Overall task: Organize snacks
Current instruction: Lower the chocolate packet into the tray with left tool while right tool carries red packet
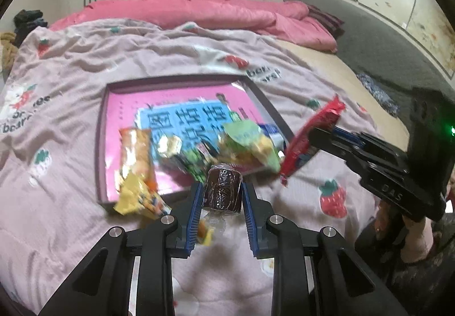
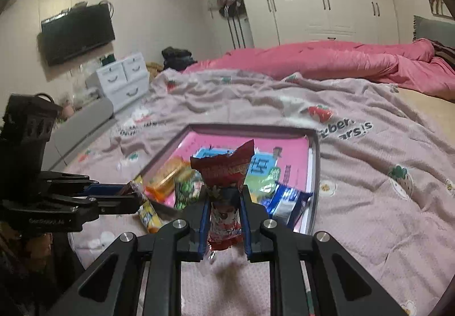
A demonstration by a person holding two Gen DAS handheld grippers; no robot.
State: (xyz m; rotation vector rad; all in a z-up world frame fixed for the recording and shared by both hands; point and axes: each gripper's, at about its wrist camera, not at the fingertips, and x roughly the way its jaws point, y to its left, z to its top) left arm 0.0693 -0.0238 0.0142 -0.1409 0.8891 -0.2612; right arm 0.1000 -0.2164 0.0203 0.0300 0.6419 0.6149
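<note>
Holding a brown wrapped sweet [image 1: 222, 188] clamped in my left gripper [image 1: 221, 196] and a red packet [image 2: 226, 190] pinched in my right gripper [image 2: 224, 219], I judge sorting half done: several snacks lie in the tray [image 1: 101, 145], one yellow packet [image 1: 136, 199] hangs over its near rim.

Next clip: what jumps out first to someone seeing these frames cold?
Both grippers hold snacks above the bed: the left gripper is shut on a dark brown wrapped cake, the right gripper on a red packet standing up between its fingers. Just beyond them, a tray with a bright pink and blue liner lies on the strawberry blanket, with loose snack packets piled at its near edge.
</note>
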